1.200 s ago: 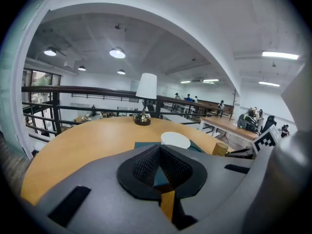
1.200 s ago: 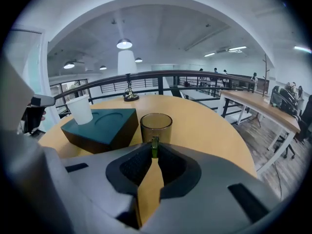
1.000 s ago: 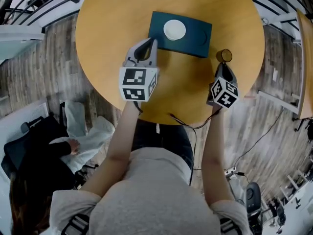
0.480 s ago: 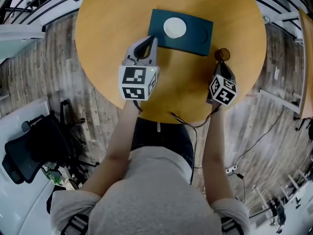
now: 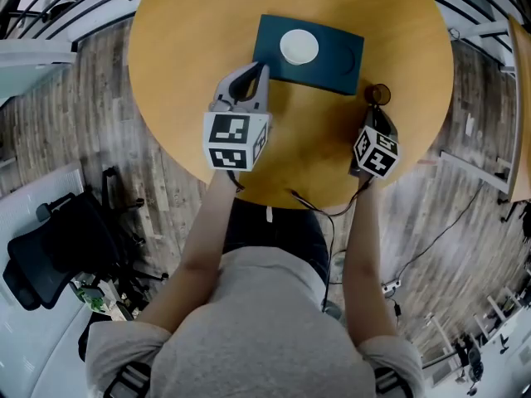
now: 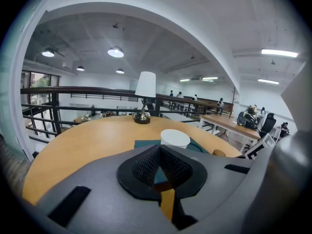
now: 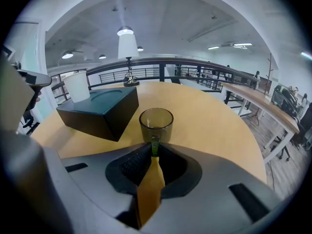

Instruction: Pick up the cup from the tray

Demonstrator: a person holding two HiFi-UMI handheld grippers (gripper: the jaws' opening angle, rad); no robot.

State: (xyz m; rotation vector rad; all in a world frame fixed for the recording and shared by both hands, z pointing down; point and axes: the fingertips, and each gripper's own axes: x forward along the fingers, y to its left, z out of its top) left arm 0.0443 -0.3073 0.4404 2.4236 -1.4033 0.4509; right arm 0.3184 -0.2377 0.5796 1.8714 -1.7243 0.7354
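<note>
A dark teal tray [image 5: 332,60] lies on the round wooden table [image 5: 191,40], with a white cup [image 5: 299,46] upright on its left half. Just right of the tray, a brownish glass mug [image 5: 379,94] stands upright. My right gripper [image 5: 375,110] is shut on its handle. In the right gripper view the mug [image 7: 156,124] sits straight ahead of the jaws, with the tray [image 7: 100,111] and white cup [image 7: 78,87] to the left. My left gripper [image 5: 259,69] is shut and empty at the tray's near left corner. In the left gripper view the white cup [image 6: 174,138] shows just beyond its tips.
A table lamp [image 6: 144,96] stands at the table's far side, beyond the tray. A railing runs behind it. A black chair [image 5: 50,247] is on the floor at lower left. A cable [image 5: 315,210] hangs over the table's near edge.
A person crouching on the floor at lower left a second ago is gone from view. Both grippers and the mug have barely shifted.
</note>
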